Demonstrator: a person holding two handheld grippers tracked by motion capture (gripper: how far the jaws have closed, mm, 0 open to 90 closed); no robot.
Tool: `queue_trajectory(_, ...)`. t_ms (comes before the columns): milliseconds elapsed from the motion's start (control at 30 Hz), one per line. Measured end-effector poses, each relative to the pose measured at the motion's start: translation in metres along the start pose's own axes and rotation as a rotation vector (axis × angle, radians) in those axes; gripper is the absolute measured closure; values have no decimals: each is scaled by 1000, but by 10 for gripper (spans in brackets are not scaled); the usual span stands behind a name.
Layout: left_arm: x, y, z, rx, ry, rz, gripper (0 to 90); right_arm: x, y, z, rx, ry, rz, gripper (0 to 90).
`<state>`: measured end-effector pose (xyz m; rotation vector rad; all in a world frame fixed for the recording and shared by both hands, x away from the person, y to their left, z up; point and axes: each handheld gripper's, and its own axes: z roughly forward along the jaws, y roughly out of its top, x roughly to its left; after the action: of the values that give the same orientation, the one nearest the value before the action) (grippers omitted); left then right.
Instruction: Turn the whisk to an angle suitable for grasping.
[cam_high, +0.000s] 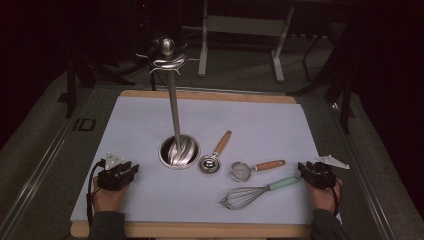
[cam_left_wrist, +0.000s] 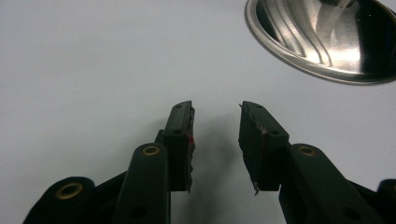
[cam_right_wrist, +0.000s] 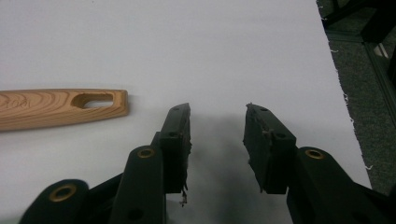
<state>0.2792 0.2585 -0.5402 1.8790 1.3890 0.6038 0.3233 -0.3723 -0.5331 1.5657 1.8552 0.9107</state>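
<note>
Utensils are seen together in the high view: whisk (cam_high: 250, 194), sieve (cam_high: 241, 171), scoop (cam_high: 210, 163) and stand (cam_high: 178, 151) on a white sheet (cam_high: 250, 120), w/ left gripper (cam_high: 134, 170) at the near left and right gripper (cam_high: 301, 169) at the near right, just beside the whisk handle tip. In the left gripper view, the steel base of the stand is shown close up at top right; left gripper (cam_left_wrist: 215, 140) jaws are apart, nothing between. In the right gripper view, a wooden handle (cam_right_wrist: 60, 106) is seen at left; right gripper (cam_right_wrist: 217, 140) jaws are also apart, nothing held or touched.
</note>
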Motion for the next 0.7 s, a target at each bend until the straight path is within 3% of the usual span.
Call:
queue_trajectory(267, -2, 0, 1, 7, -3, 28, 647, 5, 1, -9, 9, 6, 1, 633)
queue_trajectory(400, -3, -1, 1, 8, 2, 31, 647, 12, 3, -15, 25, 18, -25, 669)
queue_trajectory(533, -3, 0, 3, 26, -3, 29, 647, 19, 3, -23, 46, 50, -60, 779)
queue_trajectory(700, -4, 0, 4, 29, 0, 45, 646, 26, 0, -38, 64, 55, -101, 897)
